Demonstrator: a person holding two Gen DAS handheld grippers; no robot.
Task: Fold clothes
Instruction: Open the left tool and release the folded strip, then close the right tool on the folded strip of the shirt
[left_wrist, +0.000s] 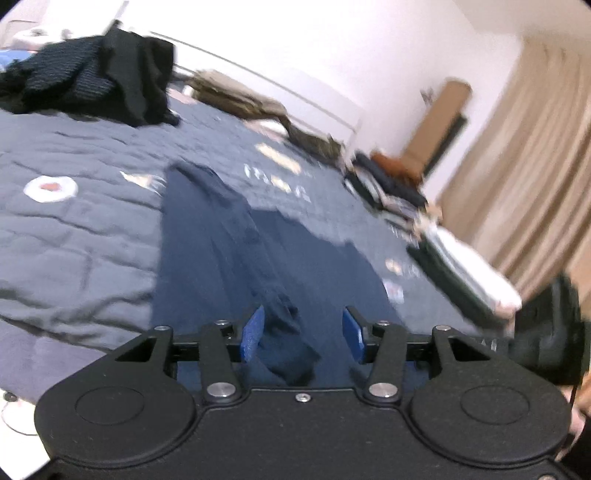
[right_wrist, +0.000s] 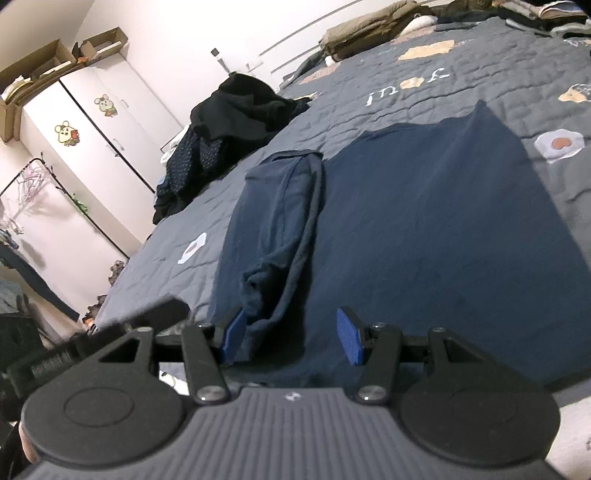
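Both jaw pairs apart, gripping nothing: left gripper (left_wrist: 301, 334) straddling the folded-in sleeve (left_wrist: 284, 332), right gripper (right_wrist: 291, 338) over the navy shirt (right_wrist: 424, 221), flat on the quilted bedspread (right_wrist: 369, 110). Next, probably: pinch hem corners together, lift evenly, fold without dragging.

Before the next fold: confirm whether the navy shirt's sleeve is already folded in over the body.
Yes: in the right wrist view the sleeve lies doubled over the navy shirt.

One navy garment (right_wrist: 424, 221) lies on one bed (right_wrist: 480, 92). One dark clothes heap (right_wrist: 236, 114), two claws (left_wrist: 303, 332) (right_wrist: 291, 336), one wardrobe (right_wrist: 92, 122) with two stickers (right_wrist: 67, 132).
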